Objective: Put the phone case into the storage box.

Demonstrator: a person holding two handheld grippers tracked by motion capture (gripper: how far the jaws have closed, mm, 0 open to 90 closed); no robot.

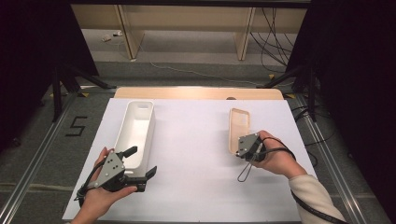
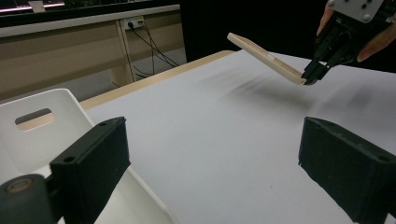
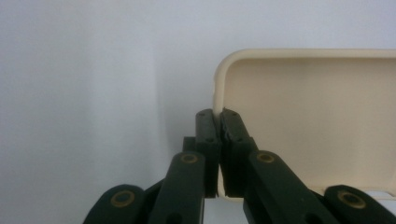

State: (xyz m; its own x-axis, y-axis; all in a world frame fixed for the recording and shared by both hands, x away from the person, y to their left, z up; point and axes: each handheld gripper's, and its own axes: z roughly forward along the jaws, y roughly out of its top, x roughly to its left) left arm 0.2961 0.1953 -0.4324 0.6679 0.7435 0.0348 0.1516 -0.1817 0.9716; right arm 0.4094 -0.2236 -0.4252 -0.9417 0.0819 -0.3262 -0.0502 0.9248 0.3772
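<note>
The right gripper (image 1: pixel 243 148) was clamped on the near rim of a flat cream-coloured plastic lid with rounded corners (image 1: pixel 238 127), its jaws pressed together on the thin edge, as the right gripper view confirmed (image 3: pixel 218 122). The lid (image 3: pixel 308 121) was tilted, its gripped end held above the white table sheet (image 1: pixel 196 154) and its far end raised higher, a slant plain in the left gripper view (image 2: pixel 266 58). It hung well to the right of the long white plastic bin with a handle slot in its end wall (image 1: pixel 136 133), which sat open and empty on the sheet.

Judged from how things lay, the work was at an early middle stage: the lid had been picked up, but carrying it across to the bin and seating it on the rim appeared not yet done.

The left gripper (image 1: pixel 144 168) hovered at the bin's near end with its jaws spread wide, one over the bin's near corner, the other over bare sheet to the bin's right, gripping nothing. In its own view the bin's wall and handle slot (image 2: pixel 33 116) showed beside its left jaw.

Nothing lay on the sheet between bin and lid, so the path looked open. Beyond the bin, a pale wooden table edge (image 1: pixel 196 92), wooden furniture legs (image 1: pixel 130 32) and loose cables (image 1: pixel 275 42) occupied the floor.
</note>
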